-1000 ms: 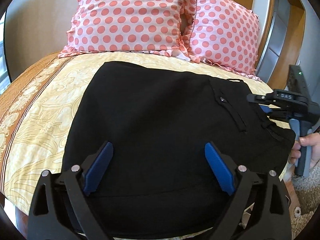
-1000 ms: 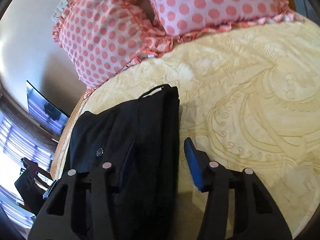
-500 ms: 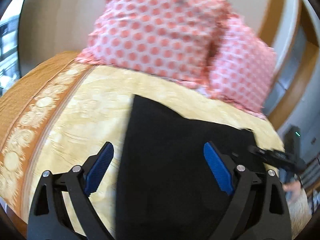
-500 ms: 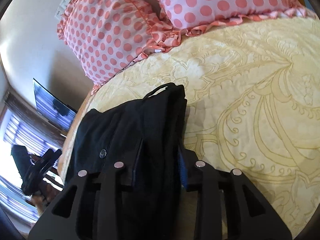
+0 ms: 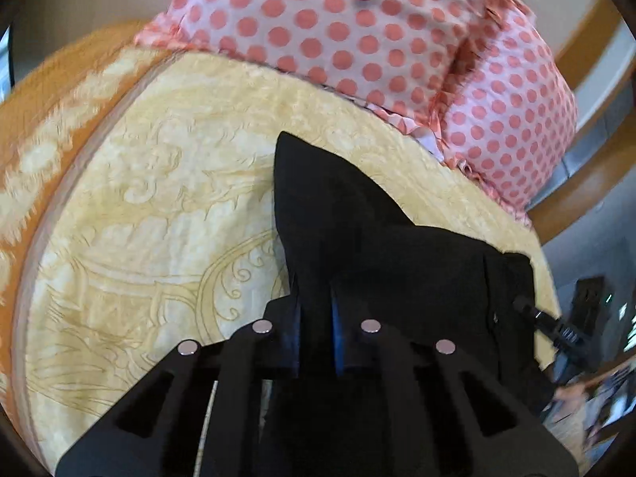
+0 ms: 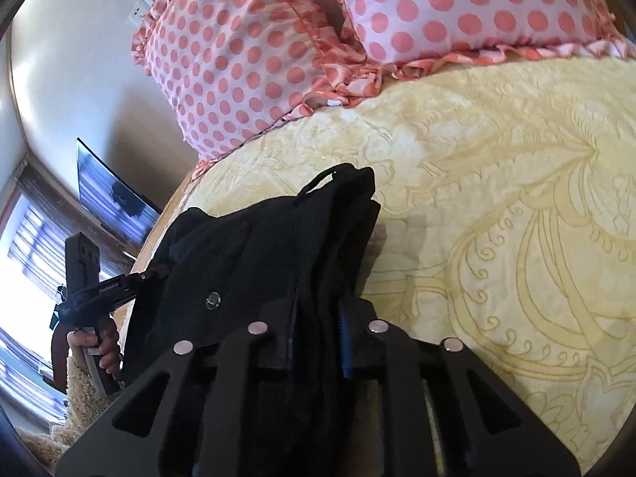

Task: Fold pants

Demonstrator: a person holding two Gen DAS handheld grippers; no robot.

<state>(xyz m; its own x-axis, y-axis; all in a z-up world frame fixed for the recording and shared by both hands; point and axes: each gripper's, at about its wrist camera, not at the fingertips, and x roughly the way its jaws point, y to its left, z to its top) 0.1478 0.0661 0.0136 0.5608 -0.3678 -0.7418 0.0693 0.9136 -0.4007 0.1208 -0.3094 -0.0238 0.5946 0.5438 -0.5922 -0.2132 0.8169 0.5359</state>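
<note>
Folded black pants (image 5: 381,246) lie on a yellow patterned bedspread (image 5: 167,206). My left gripper (image 5: 316,310) is shut on the pants' near edge, which bunches up between its fingers. My right gripper (image 6: 318,310) is shut on the waistband end of the pants (image 6: 254,262), beside a small metal button (image 6: 212,299). The right gripper also shows at the far right of the left wrist view (image 5: 556,328). The left gripper and the hand holding it show at the left of the right wrist view (image 6: 99,294).
Two pink polka-dot pillows (image 5: 357,28) (image 6: 246,51) lean at the head of the bed. An orange border (image 5: 43,127) runs along the bed's left side. A dark screen (image 6: 107,194) hangs on the wall and shaggy carpet (image 6: 79,397) lies beside the bed.
Both grippers have closed on the pants: the right one on the waistband, then the left one on the near edge. The left gripper has swung left and the fabric has bunched into a peak.
</note>
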